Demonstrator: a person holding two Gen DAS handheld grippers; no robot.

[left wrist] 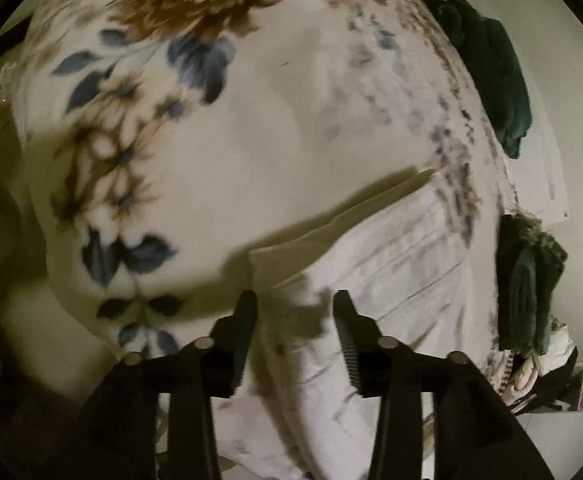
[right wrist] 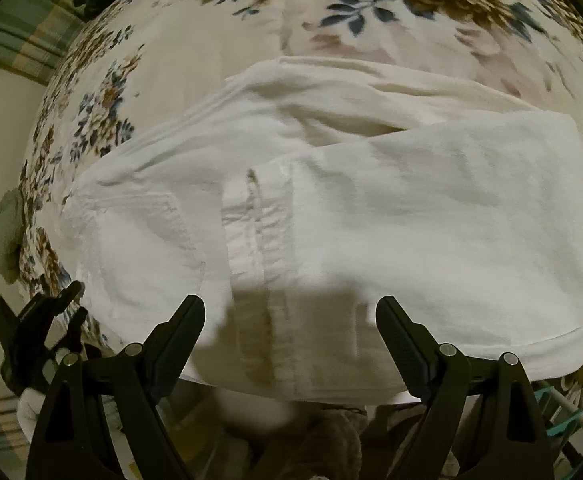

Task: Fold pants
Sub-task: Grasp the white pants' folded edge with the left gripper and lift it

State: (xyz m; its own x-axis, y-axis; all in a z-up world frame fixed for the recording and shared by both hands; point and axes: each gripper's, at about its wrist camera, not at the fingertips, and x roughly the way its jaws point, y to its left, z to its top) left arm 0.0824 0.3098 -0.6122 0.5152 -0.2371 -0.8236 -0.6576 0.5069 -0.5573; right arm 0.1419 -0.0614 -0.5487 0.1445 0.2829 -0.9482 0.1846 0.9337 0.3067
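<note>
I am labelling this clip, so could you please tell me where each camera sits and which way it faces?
Left wrist: on the left gripper, facing down at the floral blanket and one end of the white pants; open fingers show.
Right wrist: on the right gripper, facing the folded pants; open fingers show.
Shared: pants and blanket.

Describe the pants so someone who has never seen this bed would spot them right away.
Find the floral blanket with brown and blue flowers covering the bed. On its near edge lie the white pants, folded over into a broad bundle. They are the only plain white cloth there, with no print, unlike the dark green clothes at the blanket's edge.
</note>
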